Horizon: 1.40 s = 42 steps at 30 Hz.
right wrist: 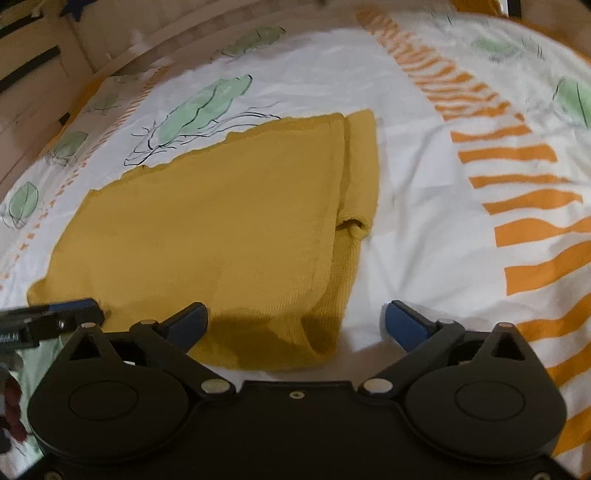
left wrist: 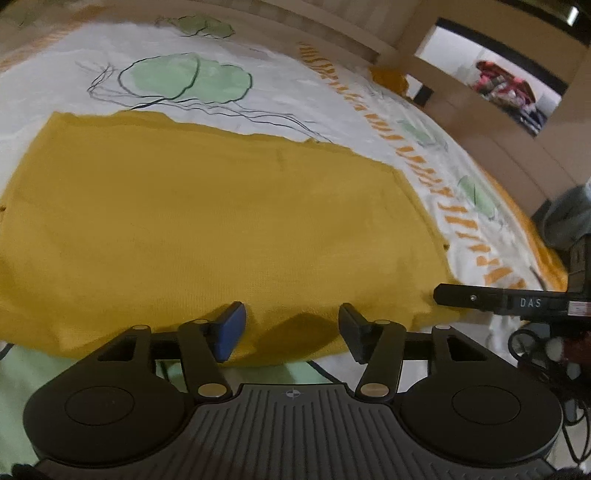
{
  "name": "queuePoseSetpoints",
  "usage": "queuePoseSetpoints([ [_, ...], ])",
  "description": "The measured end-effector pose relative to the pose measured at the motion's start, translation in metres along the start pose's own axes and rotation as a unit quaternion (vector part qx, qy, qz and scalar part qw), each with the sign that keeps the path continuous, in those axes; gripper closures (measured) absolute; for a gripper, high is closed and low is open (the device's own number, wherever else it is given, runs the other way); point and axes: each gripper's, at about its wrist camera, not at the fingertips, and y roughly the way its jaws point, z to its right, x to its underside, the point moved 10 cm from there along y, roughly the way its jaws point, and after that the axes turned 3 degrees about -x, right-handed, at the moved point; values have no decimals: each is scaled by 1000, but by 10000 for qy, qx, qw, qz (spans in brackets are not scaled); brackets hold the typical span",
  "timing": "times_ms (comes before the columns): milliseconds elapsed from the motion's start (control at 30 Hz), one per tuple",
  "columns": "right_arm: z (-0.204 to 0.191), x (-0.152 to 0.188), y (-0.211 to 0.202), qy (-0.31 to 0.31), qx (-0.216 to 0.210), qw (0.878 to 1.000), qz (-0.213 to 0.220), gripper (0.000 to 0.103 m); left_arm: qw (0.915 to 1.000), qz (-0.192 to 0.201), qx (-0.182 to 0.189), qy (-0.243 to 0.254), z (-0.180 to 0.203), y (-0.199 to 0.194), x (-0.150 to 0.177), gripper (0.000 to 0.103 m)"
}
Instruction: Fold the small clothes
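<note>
A white bedsheet printed with green leaves and orange stripes (right wrist: 424, 206) is covering the bed, and a mustard-yellow knitted garment (left wrist: 221, 221) is lying flat on it, partly folded. The left tool (left wrist: 291, 326) is hovering half open over the garment's near edge, gripping nothing. The right tool (right wrist: 295, 321) is gaping wide over the garment's near corner, also empty.

A white bedsheet (right wrist: 424, 206) printed with green leaves and orange stripes covered the bed, a pale wooden headboard (left wrist: 332, 29) behind, a bright opening (left wrist: 491, 74) beyond.
</note>
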Motion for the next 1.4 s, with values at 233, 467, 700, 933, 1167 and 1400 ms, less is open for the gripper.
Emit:
queuePoseSetpoints([
  [233, 10, -19, 4, 731, -469, 9945, -583, 0, 9967, 653, -389, -281, -36, -45, -41, 48],
  [467, 8, -31, 23, 468, -467, 9955, -672, 0, 9882, 734, -1233, -536, -108, -58, -78, 48],
  [700, -2, -27, 27, -357, -288, 9986, -266, 0, 9834, 436, -1547, -840, -154, -37, -77, 48],
  [933, -5, -32, 31, -441, -237, 9985, -241, 0, 9855, 194, -1375, -975, -171, -14, -75, 38],
  [1167, -3, -34, 30, -317, -270, 9989, -232, 0, 9887, 136, -886, -1200, -176, -3, -83, 32],
  [1400, -5, -36, 31, -369, -225, 9988, -241, 0, 9911, -1, -1076, -789, -175, -5, -84, 63],
])
